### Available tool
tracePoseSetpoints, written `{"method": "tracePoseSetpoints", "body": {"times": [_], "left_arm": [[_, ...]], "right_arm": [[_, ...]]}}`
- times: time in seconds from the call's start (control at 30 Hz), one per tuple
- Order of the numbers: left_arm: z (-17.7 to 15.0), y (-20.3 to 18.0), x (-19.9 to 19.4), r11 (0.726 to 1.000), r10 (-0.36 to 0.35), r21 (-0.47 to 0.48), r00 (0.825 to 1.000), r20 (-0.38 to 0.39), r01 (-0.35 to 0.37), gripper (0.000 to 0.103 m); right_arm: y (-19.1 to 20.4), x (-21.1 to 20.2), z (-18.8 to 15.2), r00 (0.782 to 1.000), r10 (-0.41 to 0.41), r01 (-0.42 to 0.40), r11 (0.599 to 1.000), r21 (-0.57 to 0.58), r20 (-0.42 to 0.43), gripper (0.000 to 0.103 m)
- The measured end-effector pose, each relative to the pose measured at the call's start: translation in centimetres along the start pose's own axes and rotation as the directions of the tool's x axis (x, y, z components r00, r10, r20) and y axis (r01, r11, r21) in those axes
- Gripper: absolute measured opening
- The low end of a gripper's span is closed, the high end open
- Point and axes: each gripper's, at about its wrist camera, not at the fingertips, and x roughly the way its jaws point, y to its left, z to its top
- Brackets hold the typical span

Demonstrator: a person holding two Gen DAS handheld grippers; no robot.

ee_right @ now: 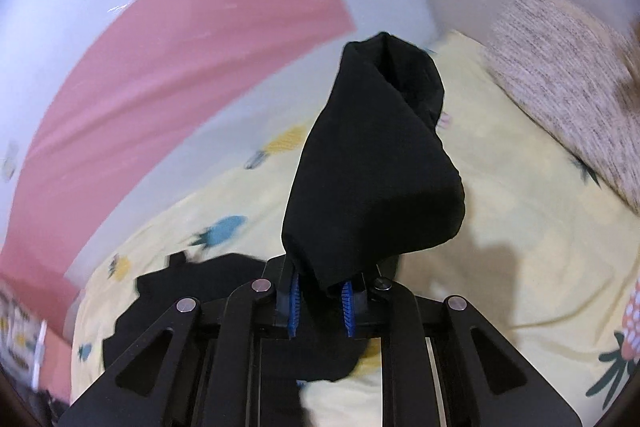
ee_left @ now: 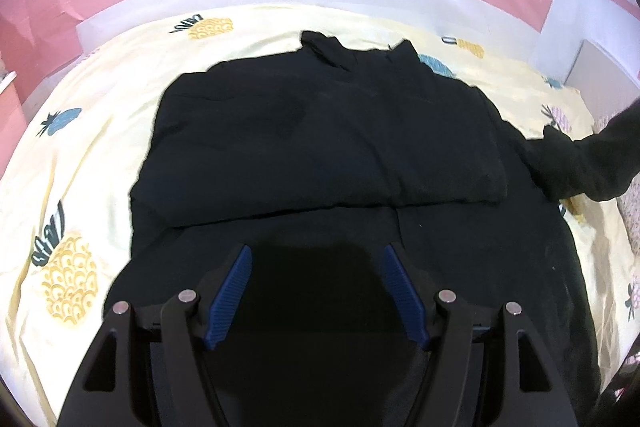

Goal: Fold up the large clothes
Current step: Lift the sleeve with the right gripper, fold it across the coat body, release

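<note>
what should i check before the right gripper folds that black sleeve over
1. Right gripper shut on the sleeve: ok, fabric is pinched between the blue pads.
2. Sleeve lifted clear of the bedsheet: ok, it hangs up from the jaws.
3. Left gripper out of the way: cannot tell; it is open, holds nothing, and hovers over the garment's near edge.
4. Black garment lying flat for the fold: ok, one fold already shows, with a straight edge across it.
5. Landing area on the garment free of objects: ok in the left wrist view.
6. Grip depth on the sleeve: cannot tell, fabric hides the fingertips.
</note>
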Motion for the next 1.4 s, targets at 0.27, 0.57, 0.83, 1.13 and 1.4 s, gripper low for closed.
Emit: {"method": "tracePoseSetpoints", "body": {"times": [0.27, 0.57, 0.83, 1.13, 1.4], "left_arm": [[-0.1, 3.8, -1.9, 0.997, 0.009, -0.073, 0.999, 0.039, -0.006, 0.07], [-1.2, 8.7, -2.0, 0.987, 0.033, -0.158, 0.999, 0.043, -0.026, 0.07], [-1.8, 11.3, -1.2, 0.981, 0.071, -0.184, 0.997, 0.026, -0.065, 0.069], [-1.1, 11.7, -0.5, 0.983, 0.096, -0.163, 0.995, 0.035, -0.089, 0.07], [-0.9, 11.5, 0.5, 0.984, 0.096, -0.154, 0.995, 0.02, -0.091, 0.07]], "right_arm": [[10.7, 0.7, -1.9, 0.992, 0.118, -0.124, 0.979, -0.16, -0.048, 0.016], [21.2, 5.0, -7.5, 0.958, 0.204, -0.26, 0.914, -0.31, -0.204, 0.016], [27.9, 11.0, -17.2, 0.897, 0.175, -0.345, 0.85, -0.397, -0.405, 0.016], [29.4, 17.2, -24.4, 0.84, 0.068, -0.348, 0.829, -0.438, -0.539, 0.019], [30.0, 15.9, -23.8, 0.779, 0.201, -0.475, 0.808, -0.349, -0.595, 0.07]]}}
